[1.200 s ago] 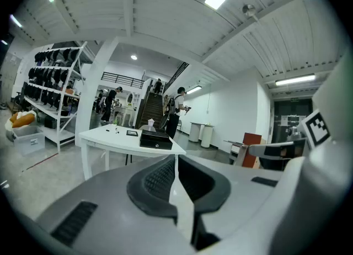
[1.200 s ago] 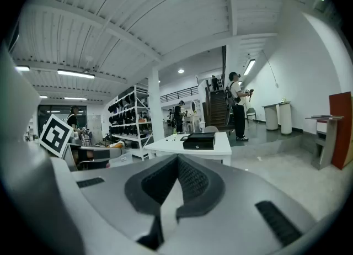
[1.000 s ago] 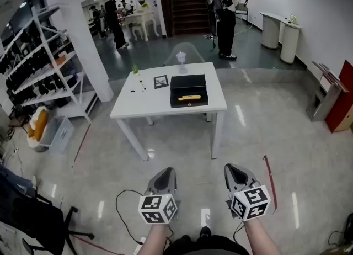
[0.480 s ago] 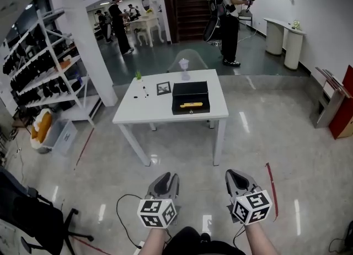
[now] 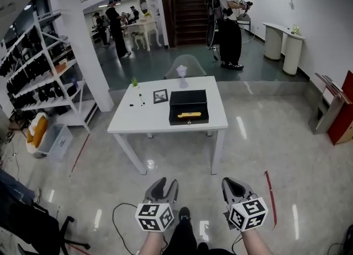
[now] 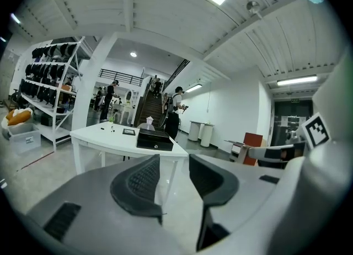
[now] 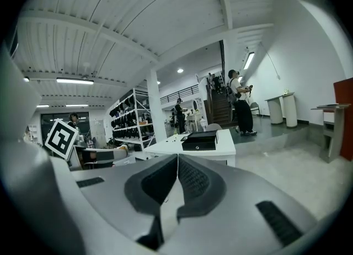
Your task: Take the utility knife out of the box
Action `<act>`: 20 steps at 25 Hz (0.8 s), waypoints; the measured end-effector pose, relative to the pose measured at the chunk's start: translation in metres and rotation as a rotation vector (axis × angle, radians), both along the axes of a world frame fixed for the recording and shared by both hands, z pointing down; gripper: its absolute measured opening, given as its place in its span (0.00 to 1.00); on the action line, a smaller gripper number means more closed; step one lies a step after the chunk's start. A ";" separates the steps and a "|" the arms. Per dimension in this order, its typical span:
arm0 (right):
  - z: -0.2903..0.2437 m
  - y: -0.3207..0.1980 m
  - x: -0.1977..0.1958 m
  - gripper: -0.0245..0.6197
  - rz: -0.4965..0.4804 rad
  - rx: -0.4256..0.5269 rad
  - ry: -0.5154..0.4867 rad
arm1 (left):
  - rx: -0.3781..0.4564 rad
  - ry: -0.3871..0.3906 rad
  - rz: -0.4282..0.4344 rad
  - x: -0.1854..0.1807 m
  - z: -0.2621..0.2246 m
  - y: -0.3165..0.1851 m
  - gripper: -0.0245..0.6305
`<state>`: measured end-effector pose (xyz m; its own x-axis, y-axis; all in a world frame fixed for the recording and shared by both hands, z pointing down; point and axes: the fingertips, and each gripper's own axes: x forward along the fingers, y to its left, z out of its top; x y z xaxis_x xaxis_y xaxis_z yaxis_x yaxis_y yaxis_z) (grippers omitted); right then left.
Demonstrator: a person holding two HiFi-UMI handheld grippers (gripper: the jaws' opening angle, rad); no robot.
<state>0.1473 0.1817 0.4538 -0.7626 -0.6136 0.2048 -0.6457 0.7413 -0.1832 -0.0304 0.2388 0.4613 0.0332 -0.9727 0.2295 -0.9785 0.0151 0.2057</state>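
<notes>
we are standing well back from the white bench [image 5: 138, 120], facing it, with both claws held low and roughly level in front of us, pointing toward it. the black box [image 5: 188, 100] is sitting near the bench's front right part. its lid appears to be thrown back, so the yellow utility knife [image 5: 188, 115] is lying exposed inside, along the near side, where a claw coming from our side can reach it without clearing anything first.

the left claw [image 5: 165, 185] is spreading its jaws right now, and there is nothing between them but floor and the far-off bench. we are reading this as getting it ready for the pick while there is room to do so. the right claw [image 5: 234, 185] is keeping its jaws pressed together on nothing, likely because it is only needed later, perhaps to steady the box.

nothing of the task is done yet: the knife is resting in the box, untouched, and both claws are well apart from it. closing the gap to the bench is the step at hand.
</notes>
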 end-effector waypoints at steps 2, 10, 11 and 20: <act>0.002 -0.015 -0.009 0.04 0.006 -0.004 0.002 | -0.008 0.004 0.002 -0.012 0.004 -0.017 0.26; 0.006 -0.100 -0.063 0.04 0.032 -0.016 0.004 | -0.009 0.006 0.029 -0.069 0.005 -0.106 0.26; 0.006 -0.111 -0.071 0.04 0.035 -0.019 0.006 | -0.010 0.007 0.032 -0.077 0.004 -0.118 0.26; 0.000 -0.199 -0.138 0.04 0.078 -0.025 0.022 | -0.008 0.001 0.088 -0.145 -0.003 -0.215 0.27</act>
<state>0.0094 -0.0177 0.4536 -0.7079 -0.6652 0.2373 -0.7052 0.6840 -0.1865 -0.1754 0.0237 0.4579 0.1189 -0.9642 0.2370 -0.9760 -0.0696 0.2065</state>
